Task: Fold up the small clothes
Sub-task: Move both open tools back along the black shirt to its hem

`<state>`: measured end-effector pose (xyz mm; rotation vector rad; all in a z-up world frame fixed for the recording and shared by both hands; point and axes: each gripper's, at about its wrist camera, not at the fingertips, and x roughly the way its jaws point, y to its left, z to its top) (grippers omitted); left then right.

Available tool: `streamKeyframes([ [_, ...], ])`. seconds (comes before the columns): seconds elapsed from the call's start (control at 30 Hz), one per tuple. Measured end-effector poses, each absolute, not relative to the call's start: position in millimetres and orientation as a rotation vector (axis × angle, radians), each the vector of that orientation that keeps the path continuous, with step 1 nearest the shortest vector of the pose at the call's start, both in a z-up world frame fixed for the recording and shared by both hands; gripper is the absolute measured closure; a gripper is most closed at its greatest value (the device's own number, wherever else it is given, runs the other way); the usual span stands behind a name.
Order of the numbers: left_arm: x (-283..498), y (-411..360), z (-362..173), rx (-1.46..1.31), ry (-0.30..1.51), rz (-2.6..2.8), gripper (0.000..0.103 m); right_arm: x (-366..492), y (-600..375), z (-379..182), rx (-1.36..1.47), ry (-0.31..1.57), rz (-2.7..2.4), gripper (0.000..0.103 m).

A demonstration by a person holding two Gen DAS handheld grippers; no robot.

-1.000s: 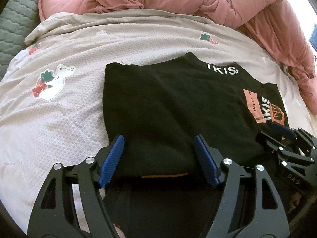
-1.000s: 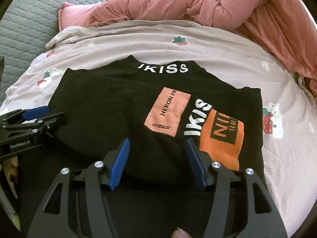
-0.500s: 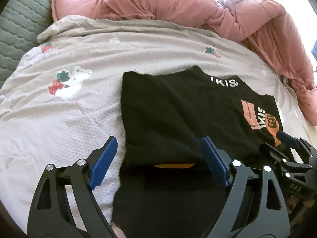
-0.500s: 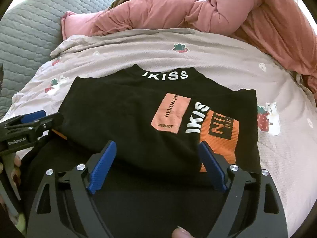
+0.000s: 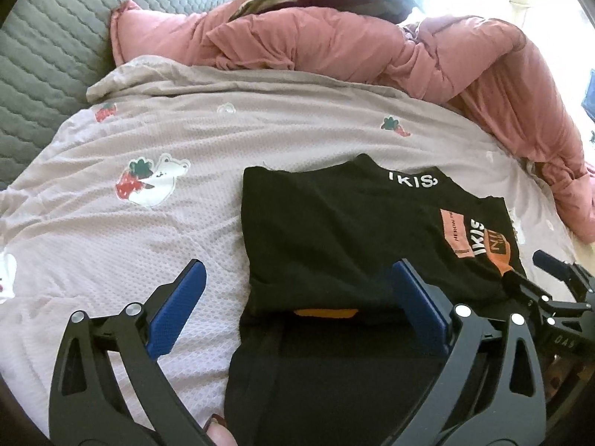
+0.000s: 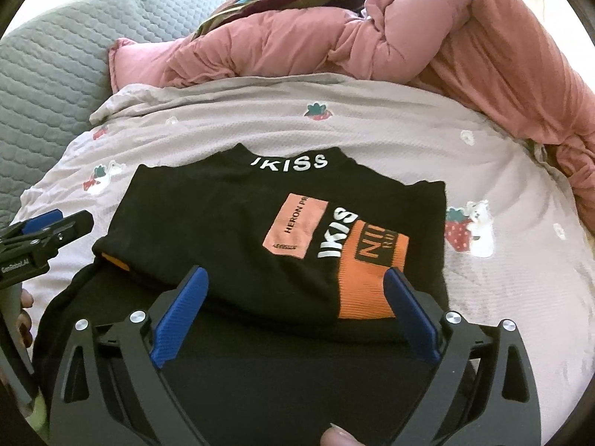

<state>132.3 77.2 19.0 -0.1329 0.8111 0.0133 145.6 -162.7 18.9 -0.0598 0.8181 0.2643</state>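
Lying folded square, soft black shirt (image 6: 230,223) covers waffle-textured blanket (image 6: 409,148).

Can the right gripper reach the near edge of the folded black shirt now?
Probably yes. The right gripper, its jaws opening with nothing gripped, hangs just over that edge of the black shirt, and nothing lies between.

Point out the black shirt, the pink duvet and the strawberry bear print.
black shirt (image 6: 223,215), right wrist view, plain front panel.
pink duvet (image 6: 465,37), right wrist view, bunched top.
strawberry bear print (image 5: 152,182), left wrist view, bear's body.
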Motion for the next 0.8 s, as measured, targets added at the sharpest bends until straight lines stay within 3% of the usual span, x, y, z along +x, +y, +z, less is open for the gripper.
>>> streamKeyframes([
  [0.8,76.5,97.0,29.2,-0.150,0.744,0.076,0.010,109.2,-199.2,55.7,-0.030,0.744,0.257,0.007],
])
